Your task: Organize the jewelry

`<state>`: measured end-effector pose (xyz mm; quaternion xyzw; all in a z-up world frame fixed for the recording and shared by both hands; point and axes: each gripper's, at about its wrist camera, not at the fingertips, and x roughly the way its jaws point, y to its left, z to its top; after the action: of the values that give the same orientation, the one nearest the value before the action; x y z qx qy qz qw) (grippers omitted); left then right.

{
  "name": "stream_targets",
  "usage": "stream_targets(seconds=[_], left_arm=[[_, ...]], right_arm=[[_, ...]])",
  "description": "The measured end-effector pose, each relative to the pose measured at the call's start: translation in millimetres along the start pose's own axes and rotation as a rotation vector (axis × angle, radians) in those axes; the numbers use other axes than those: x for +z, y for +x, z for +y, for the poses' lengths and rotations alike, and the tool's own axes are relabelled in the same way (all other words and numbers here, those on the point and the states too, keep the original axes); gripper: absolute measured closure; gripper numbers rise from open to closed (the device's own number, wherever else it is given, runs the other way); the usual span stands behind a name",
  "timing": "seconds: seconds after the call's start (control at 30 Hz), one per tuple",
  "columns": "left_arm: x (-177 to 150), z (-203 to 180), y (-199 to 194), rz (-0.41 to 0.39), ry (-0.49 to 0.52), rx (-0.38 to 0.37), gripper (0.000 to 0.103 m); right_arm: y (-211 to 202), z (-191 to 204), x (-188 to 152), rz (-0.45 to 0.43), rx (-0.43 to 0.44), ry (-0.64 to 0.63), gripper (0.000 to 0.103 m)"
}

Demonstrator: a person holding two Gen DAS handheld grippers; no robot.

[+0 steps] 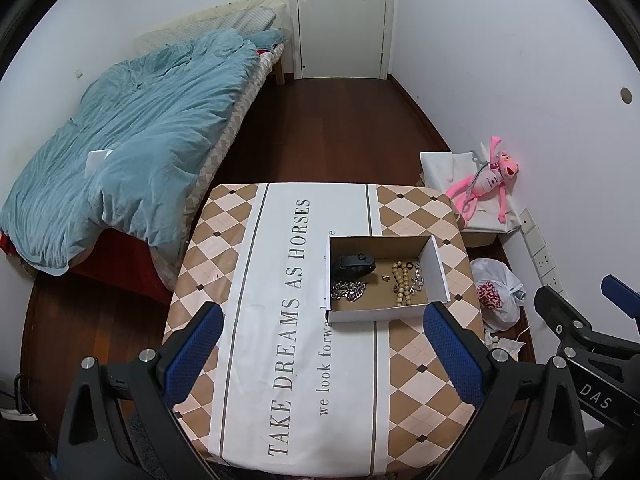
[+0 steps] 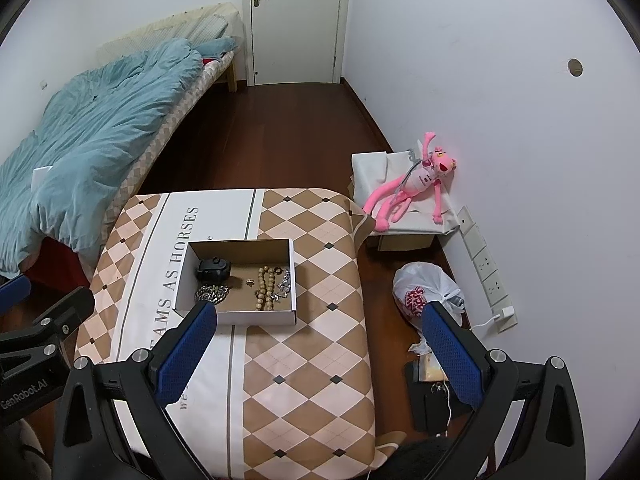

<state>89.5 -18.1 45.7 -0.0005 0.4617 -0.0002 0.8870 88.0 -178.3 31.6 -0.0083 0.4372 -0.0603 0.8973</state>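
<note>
1. The left tool (image 1: 323, 326) hangs above the near half of the worktop (image 1: 420, 368), its blue-padded fingers (image 1: 192, 354) spread wide with nothing between them.
2. The right tool (image 2: 320, 326) hovers alongside — fingers (image 2: 450, 354) just as wide apart, also empty, one over the worktop and the other out past its right edge above the floor.
3. On the worktop's checked cloth sits an open cardboard box (image 1: 436, 264), white outside and brown inside, and all the jewelry is in it.
4. In the box: a black case (image 1: 356, 265) at the back left, a silver chain (image 1: 349, 291) heaped just in front of it.
5. A string of wooden beads (image 1: 402, 282) runs front to back on the right side of the box, with a small gold piece (image 1: 386, 278) just to its left and a silvery bracelet (image 1: 418, 278) against its right — a dark ring (image 1: 408, 266) lies by the beads' far end.
6. Off the worktop, a pink plush toy (image 2: 416, 184) sprawls on a white-covered stand by the wall, and a white plastic bag (image 2: 424, 292) sits on the floor below it.
7. A bed with a rumpled blue duvet (image 1: 132, 140) fills the left of the room.
</note>
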Motion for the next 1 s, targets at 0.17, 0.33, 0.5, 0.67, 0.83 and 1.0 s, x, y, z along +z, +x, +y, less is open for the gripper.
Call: stream_targets(seconds=[0.17, 0.33, 0.5, 0.67, 0.83, 1.0], left_arm=[[1.0, 0.9, 0.7, 0.001, -0.001, 0.001, 0.001], [0.9, 1.3, 1.0, 0.001, -0.002, 0.001, 0.001], [0.7, 1.6, 1.2, 0.002, -0.001, 0.004, 0.001], [2.5, 1.6, 3.5, 0.006, -0.002, 0.005, 0.001], [3.2, 1.3, 6.5, 0.013, -0.004, 0.005, 0.001], [1.9, 0.3, 8.4, 0.019, -0.006, 0.004, 0.001]], right_arm=[[1.9, 1.0, 0.4, 0.002, -0.001, -0.002, 0.0], [3.9, 3.1, 0.8, 0.007, 0.0, -0.007, 0.0], [5.9, 4.1, 0.7, 0.013, -0.001, -0.012, 0.0], [8.0, 4.5, -0.1, 0.02, 0.0, -0.014, 0.0], [8.7, 4.6, 0.0, 0.022, -0.001, -0.016, 0.0], [9.7, 4.8, -1.0, 0.028, -0.001, -0.018, 0.0]])
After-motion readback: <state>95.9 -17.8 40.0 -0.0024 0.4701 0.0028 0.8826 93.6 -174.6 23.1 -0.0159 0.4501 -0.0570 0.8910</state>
